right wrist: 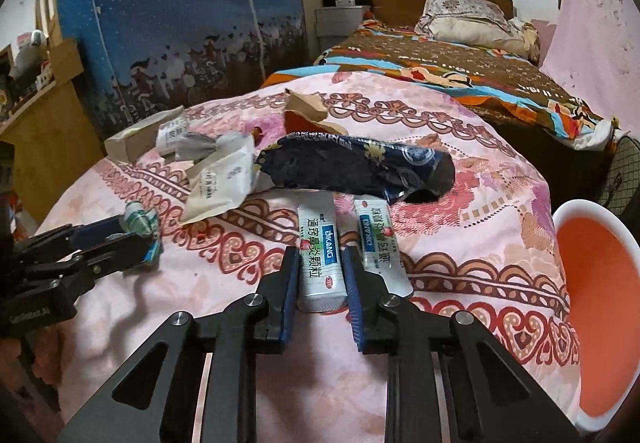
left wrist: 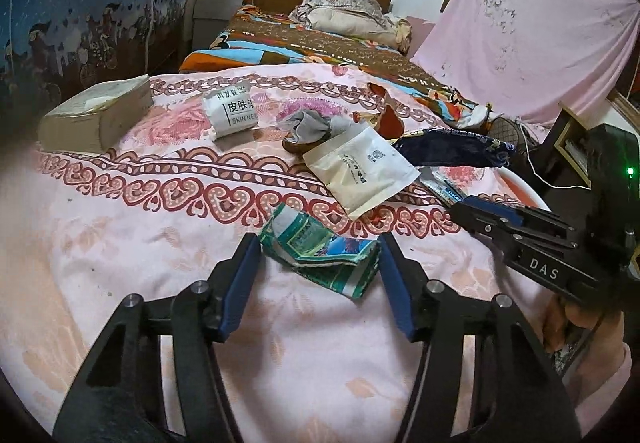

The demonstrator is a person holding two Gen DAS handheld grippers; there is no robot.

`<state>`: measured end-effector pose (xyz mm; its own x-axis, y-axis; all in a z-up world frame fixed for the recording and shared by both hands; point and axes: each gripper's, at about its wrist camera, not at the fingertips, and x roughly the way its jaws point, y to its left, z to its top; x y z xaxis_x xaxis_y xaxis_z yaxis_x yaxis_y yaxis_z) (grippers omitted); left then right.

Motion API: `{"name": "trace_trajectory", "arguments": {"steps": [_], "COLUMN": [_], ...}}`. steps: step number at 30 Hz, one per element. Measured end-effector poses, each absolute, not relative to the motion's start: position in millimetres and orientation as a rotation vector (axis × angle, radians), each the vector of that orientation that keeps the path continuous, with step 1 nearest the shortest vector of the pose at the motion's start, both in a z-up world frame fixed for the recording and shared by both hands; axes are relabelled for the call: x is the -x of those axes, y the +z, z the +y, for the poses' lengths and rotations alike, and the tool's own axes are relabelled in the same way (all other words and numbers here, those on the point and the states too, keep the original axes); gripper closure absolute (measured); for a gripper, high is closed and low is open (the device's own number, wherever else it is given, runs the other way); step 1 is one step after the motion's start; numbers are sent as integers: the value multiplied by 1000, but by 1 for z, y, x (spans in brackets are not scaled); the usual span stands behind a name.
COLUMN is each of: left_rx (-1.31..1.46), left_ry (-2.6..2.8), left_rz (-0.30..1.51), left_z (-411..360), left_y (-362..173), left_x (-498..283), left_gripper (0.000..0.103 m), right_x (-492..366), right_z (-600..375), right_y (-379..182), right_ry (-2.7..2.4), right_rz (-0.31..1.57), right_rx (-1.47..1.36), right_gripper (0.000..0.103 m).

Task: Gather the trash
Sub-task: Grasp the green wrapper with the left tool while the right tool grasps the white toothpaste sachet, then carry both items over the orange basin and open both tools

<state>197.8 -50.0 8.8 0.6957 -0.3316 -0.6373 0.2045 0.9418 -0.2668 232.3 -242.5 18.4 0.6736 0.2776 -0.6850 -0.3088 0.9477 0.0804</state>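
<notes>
**Both grippers on litter, bed w/ pink quilt**

Left gripper (left wrist: pixel 318 263) straddles a crumpled green-blue paper wrapper (left wrist: pixel 320 247); blue pads right at its edges, but can't tell if they press. Right gripper (right wrist: pixel 320 275) is clamped on a glossy white sachet (right wrist: pixel 321 263), flat and oblong; a twin sachet (right wrist: pixel 380 243) lies just beside. Far right, a white tub w/ orange inside (right wrist: pixel 592 307), cut off by the frame edge.

Two sachets (right wrist: pixel 322 255) lie on the quilt (right wrist: pixel 460 243), bin (right wrist: pixel 596 303) to their right
</notes>
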Motion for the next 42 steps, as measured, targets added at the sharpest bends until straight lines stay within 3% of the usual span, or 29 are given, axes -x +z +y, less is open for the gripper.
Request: {"name": "trace_trajectory", "arguments": {"steps": [2,3,16,32,42], "left_rx": [185,185,174,191,88], "left_ry": [-310,-316,-334,-411,-474], "left_rz": [730,722,697,504,273], "left_z": [-50,-50,-54,-60,-98], "left_y": [9,10,11,38,84], "left_x": [-196,-195,-193,-166,-163], "left_gripper": [61,67,74,74,73], "right_x": [-229,-226,-205,-195,-165], "right_z": [-241,-240,-238,-250,-289], "right_y": [20,21,32,41,72], "right_ry": [337,340,386,378,265], "right_rz": [753,747,639,537,251], "right_rx": [45,48,48,4,-91], "right_gripper": [83,83,83,83,83]}}
